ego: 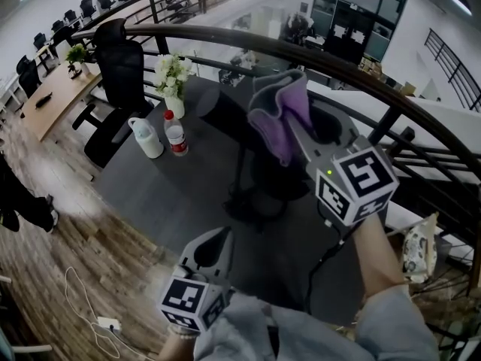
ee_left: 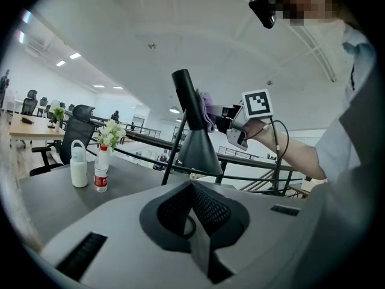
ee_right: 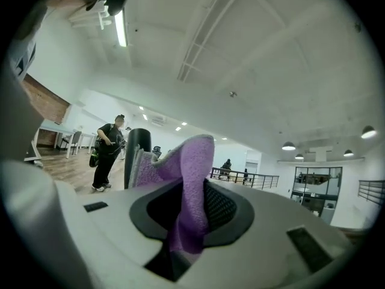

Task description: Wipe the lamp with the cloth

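Note:
A black lamp [ego: 240, 165] stands on the dark grey table [ego: 173, 194]; the left gripper view shows its cone shade [ee_left: 198, 146] and tilted stem. My right gripper [ego: 301, 135] is shut on a purple and grey cloth [ego: 282, 111] and holds it up against the lamp's upper end. In the right gripper view the cloth [ee_right: 191, 179] hangs out between the jaws, with the lamp's black top [ee_right: 137, 144] just behind it. My left gripper [ego: 220, 239] is shut on nothing, low near the table's near edge, apart from the lamp.
A white jug [ego: 147, 138], a red-labelled water bottle [ego: 176, 135] and a vase of white flowers [ego: 172, 74] stand at the table's far left. A black office chair [ego: 120, 74] sits behind them. A dark railing [ego: 301, 51] curves past the table. A person [ee_right: 108, 152] stands far off.

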A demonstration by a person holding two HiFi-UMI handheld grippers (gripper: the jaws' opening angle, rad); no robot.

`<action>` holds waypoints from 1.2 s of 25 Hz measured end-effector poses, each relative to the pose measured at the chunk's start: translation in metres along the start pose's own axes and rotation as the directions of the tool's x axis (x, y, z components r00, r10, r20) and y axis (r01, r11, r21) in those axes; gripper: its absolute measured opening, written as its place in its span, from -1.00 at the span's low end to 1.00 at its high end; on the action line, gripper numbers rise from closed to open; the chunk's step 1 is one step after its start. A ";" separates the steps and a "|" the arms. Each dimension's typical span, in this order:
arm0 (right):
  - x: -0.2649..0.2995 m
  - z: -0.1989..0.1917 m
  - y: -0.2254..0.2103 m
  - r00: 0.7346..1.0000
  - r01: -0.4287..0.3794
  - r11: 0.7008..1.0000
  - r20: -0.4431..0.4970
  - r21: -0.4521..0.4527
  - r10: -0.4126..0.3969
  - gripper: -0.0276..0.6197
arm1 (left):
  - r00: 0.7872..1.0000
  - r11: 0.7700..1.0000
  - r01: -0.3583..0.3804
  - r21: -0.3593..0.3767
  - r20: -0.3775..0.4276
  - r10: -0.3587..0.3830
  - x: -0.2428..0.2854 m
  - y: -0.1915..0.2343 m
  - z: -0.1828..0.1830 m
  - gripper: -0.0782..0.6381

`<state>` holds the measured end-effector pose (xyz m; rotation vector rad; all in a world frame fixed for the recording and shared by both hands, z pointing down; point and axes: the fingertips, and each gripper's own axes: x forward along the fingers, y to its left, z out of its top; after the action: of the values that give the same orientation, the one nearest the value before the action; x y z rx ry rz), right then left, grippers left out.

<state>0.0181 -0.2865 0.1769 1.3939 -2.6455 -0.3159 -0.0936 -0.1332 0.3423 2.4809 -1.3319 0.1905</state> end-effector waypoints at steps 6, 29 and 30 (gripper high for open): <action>0.019 0.036 0.011 0.995 -0.071 0.997 0.065 -0.042 0.074 -0.63 | 1.000 1.000 -0.012 -0.020 -0.022 0.012 -0.004 -0.003 0.001 -0.76; 0.078 -0.059 0.028 0.869 -0.471 0.868 -0.249 -0.155 0.427 -0.63 | 0.994 0.993 -0.104 -0.053 -0.031 0.102 -0.020 0.019 -0.010 -0.76; 0.078 -0.067 0.024 0.870 -0.464 0.874 -0.260 -0.144 0.419 -0.63 | 0.994 0.993 -0.109 -0.053 -0.033 0.108 -0.021 0.021 -0.011 -0.76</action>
<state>-0.0305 -0.3459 0.2491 0.6809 -2.5601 -0.3382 -0.1219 -0.1241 0.3513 2.3537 -1.4410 0.2127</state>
